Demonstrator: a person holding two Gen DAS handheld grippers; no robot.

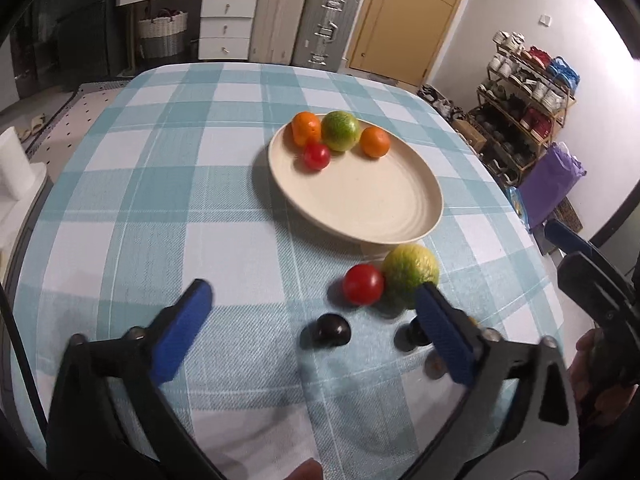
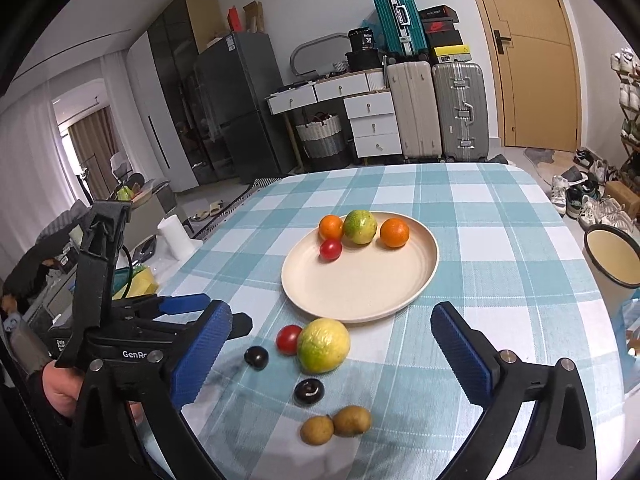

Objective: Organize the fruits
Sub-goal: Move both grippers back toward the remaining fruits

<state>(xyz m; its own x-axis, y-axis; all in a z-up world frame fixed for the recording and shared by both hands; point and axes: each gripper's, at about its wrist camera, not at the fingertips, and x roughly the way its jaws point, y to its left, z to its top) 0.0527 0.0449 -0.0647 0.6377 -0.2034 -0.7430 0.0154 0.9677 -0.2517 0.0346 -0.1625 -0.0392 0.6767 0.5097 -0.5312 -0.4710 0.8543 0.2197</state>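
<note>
The job looks a little under half done. On the cream plate [image 2: 424, 276] four fruits sit bunched along its far rim, from about 10 to 1 o'clock: an orange [image 2: 331, 227], a green-yellow citrus [image 2: 360, 226] touching it, a second orange [image 2: 394, 233] just beside that, and a small red tomato [image 2: 331, 249] in front of the first orange. The rest of the plate is bare, so there is room for everything left.

Six pieces are not yet on the plate, and all lie on the checked table [image 2: 500, 216] at the plate's 6 to 7 o'clock. A large yellow-green citrus [image 2: 323, 345] lies just off the near rim with a red tomato [image 2: 289, 339] touching it at its 9 o'clock. A dark plum [image 2: 256, 357] lies near the tomato, a second dark plum [image 2: 309, 391] at the citrus's 6 o'clock, and two small brown fruits [image 2: 336, 425] lie touching each other, closest to the camera.

The left tongs [image 1: 312, 296] are spread wide and hold nothing; they hang low over the table with the nearer plum [image 1: 331, 330] between the blue pads. The right tongs [image 2: 332, 320] are also wide open and empty, and frame the loose cluster from above.
</note>
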